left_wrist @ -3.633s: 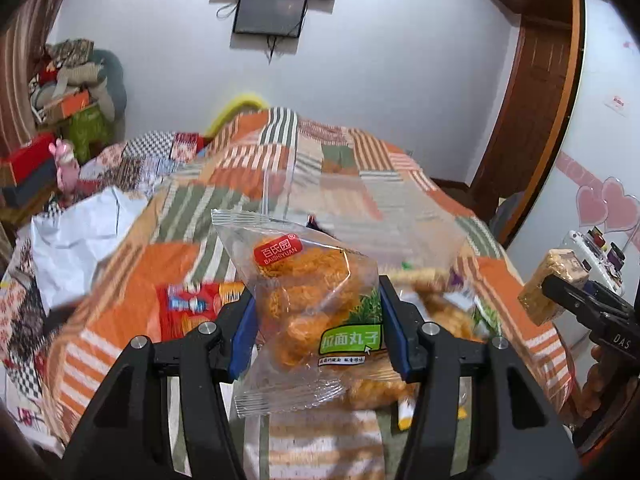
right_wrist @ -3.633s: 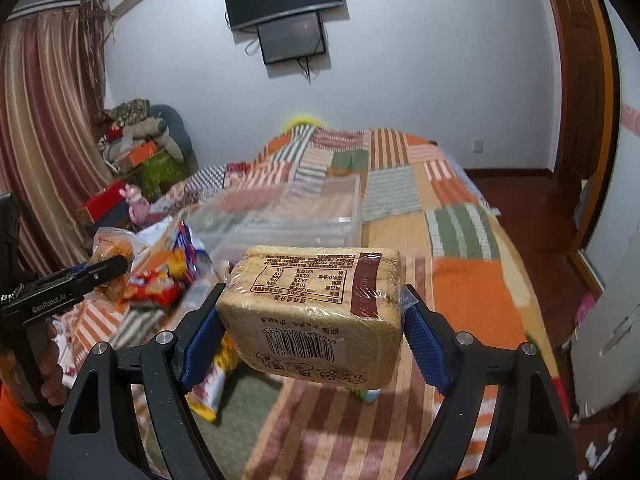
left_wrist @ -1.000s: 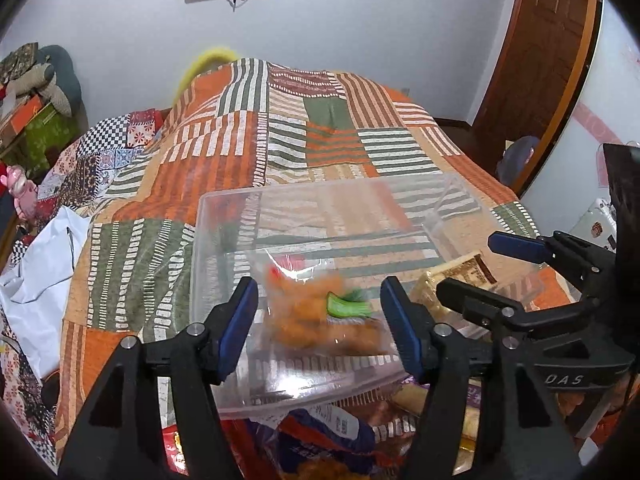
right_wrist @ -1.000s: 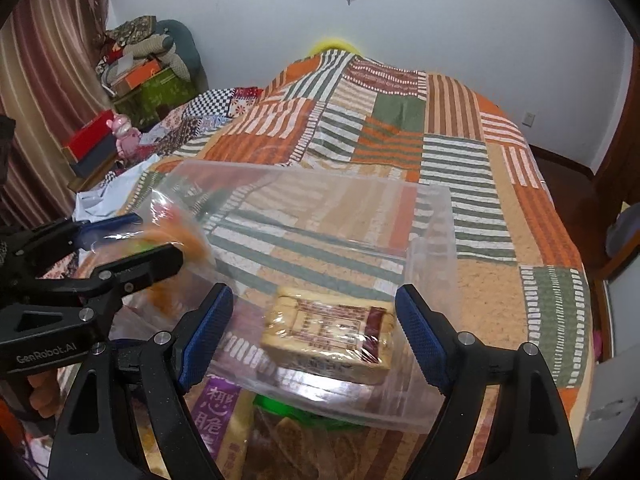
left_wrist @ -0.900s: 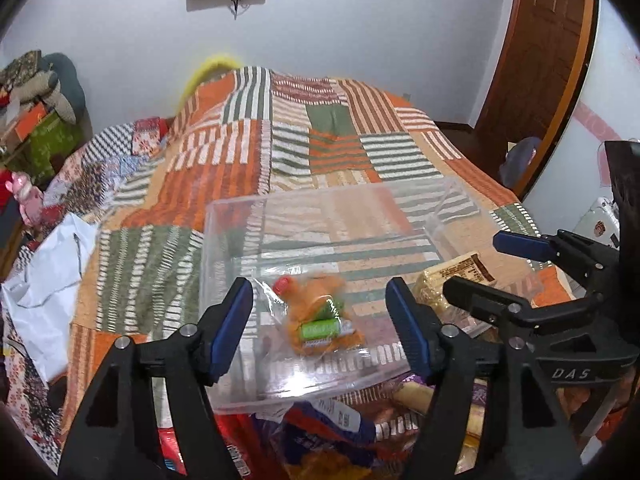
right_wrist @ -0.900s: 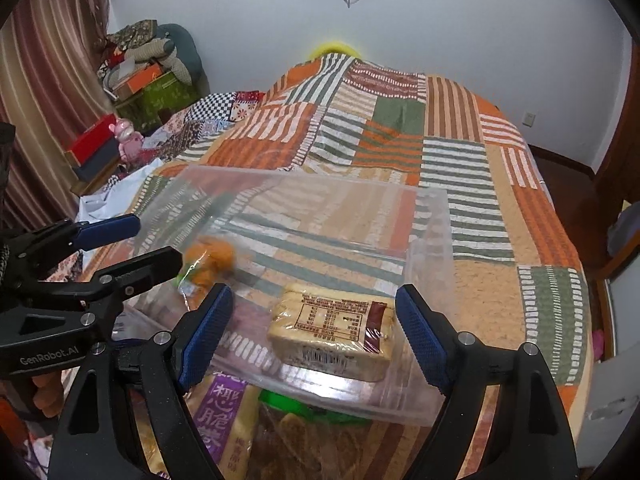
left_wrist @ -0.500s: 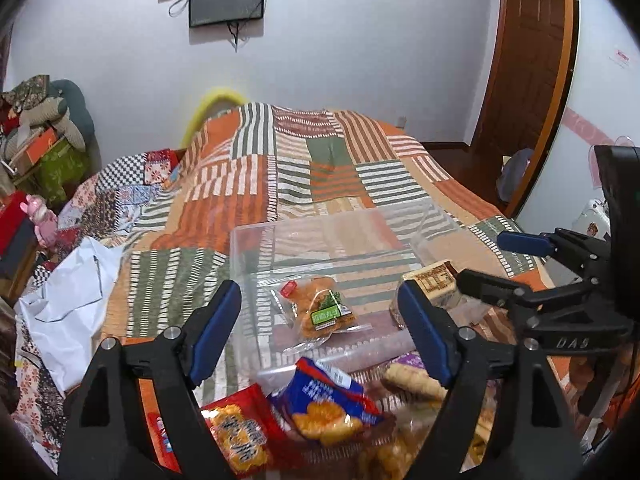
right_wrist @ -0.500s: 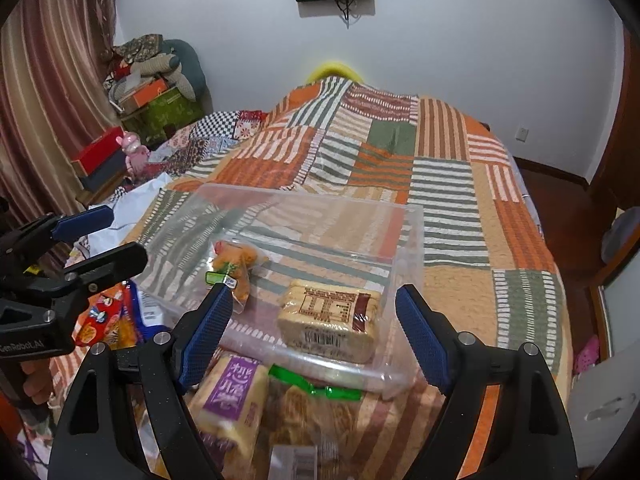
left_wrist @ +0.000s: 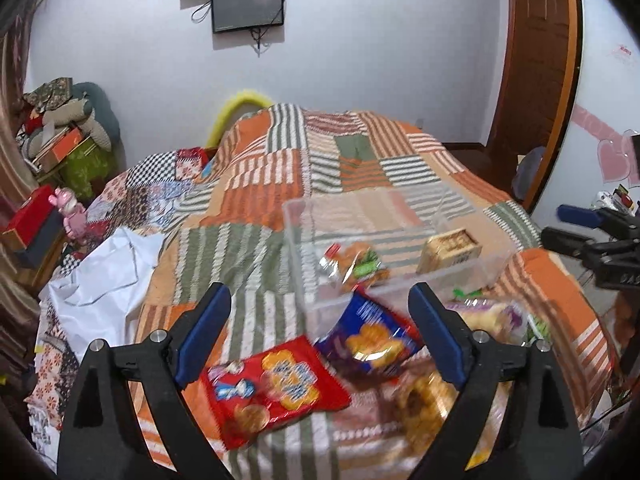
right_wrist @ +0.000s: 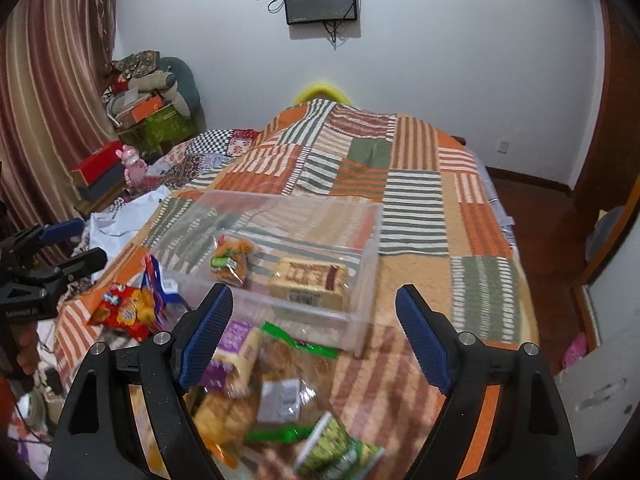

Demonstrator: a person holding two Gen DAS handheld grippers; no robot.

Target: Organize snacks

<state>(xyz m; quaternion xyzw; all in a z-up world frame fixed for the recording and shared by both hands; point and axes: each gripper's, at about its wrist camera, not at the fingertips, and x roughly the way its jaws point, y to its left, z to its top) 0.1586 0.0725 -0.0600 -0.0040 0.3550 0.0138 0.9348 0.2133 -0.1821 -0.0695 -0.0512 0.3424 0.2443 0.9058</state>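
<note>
The left gripper (left_wrist: 318,332) has just been opening its jaws and now stands released with nothing between them; the right gripper (right_wrist: 314,336) is released and empty as well. A few seconds ago each one carried a snack; now both have pulled back from the clear plastic bin (right_wrist: 366,248) on the bed (right_wrist: 416,208). So two snacks are sorted. Inside the bin lie the orange snack bag (right_wrist: 231,260) and, beside it, the tan wrapped block (right_wrist: 308,282). In front of the bin, loose packets remain, among them a red packet (left_wrist: 276,388) and a blue packet (left_wrist: 370,340), so I judge that more picking is needed.
</note>
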